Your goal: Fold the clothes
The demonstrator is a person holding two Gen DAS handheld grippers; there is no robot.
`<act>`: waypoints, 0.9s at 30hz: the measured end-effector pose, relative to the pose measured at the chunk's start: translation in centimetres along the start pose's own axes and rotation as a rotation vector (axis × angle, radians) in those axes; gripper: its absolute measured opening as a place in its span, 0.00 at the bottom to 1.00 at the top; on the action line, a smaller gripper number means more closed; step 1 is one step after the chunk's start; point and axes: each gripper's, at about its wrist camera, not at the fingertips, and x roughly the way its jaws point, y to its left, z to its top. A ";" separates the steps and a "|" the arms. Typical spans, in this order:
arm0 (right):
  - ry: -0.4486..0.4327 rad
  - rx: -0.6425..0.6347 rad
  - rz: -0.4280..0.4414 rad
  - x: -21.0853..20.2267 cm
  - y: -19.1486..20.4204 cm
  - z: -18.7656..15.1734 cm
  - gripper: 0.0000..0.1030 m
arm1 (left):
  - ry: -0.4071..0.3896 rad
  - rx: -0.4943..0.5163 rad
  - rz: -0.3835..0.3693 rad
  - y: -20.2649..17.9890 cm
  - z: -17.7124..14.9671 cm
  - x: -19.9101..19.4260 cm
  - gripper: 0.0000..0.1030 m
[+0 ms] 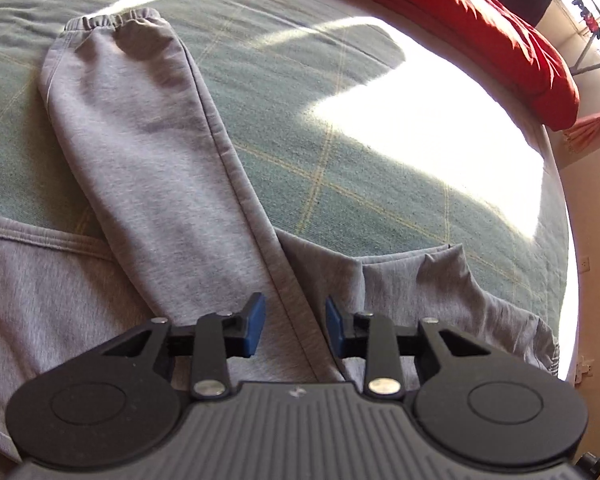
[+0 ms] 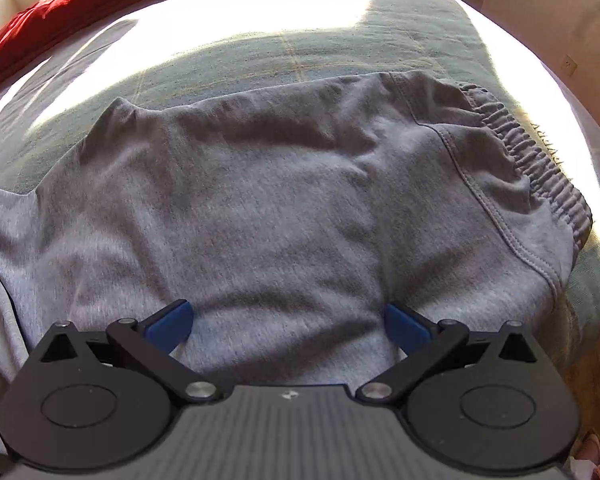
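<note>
Grey sweatpants (image 1: 148,168) flat on the green bed (image 1: 340,168), left hand-held gripper (image 1: 295,326) narrow (nothing pinched), right hand-held gripper (image 2: 288,326) wide.

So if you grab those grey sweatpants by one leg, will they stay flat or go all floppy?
Probably floppy: the grey sweatpants already wrinkle and fold on the green blanket. Likely not slippery, since the knit looks soft and fuzzy. The rest would probably drag behind.
</note>
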 end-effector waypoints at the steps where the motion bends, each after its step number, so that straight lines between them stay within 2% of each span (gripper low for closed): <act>1: 0.005 0.001 0.001 0.0 0.0 0.1 1.00 | 0.005 -0.008 0.021 -0.3 0.6 0.5 0.30; 10: 0.060 0.093 0.083 -0.6 -1.1 1.9 1.00 | 0.078 -0.044 0.194 -1.4 5.6 5.5 0.29; 14: 0.072 0.118 0.085 -0.1 -1.2 2.9 1.00 | 0.101 -0.043 0.259 -1.7 7.0 7.2 0.29; 19: 0.058 0.075 0.068 0.5 -0.6 3.4 1.00 | 0.114 -0.001 0.334 -2.4 7.7 8.6 0.30; 23: 0.051 0.063 0.071 0.7 -0.6 3.4 1.00 | 0.108 0.070 0.391 -3.2 7.2 8.5 0.08; 27: 0.043 0.066 0.085 0.6 -0.8 3.2 1.00 | 0.083 0.076 0.383 -2.8 6.5 7.3 0.04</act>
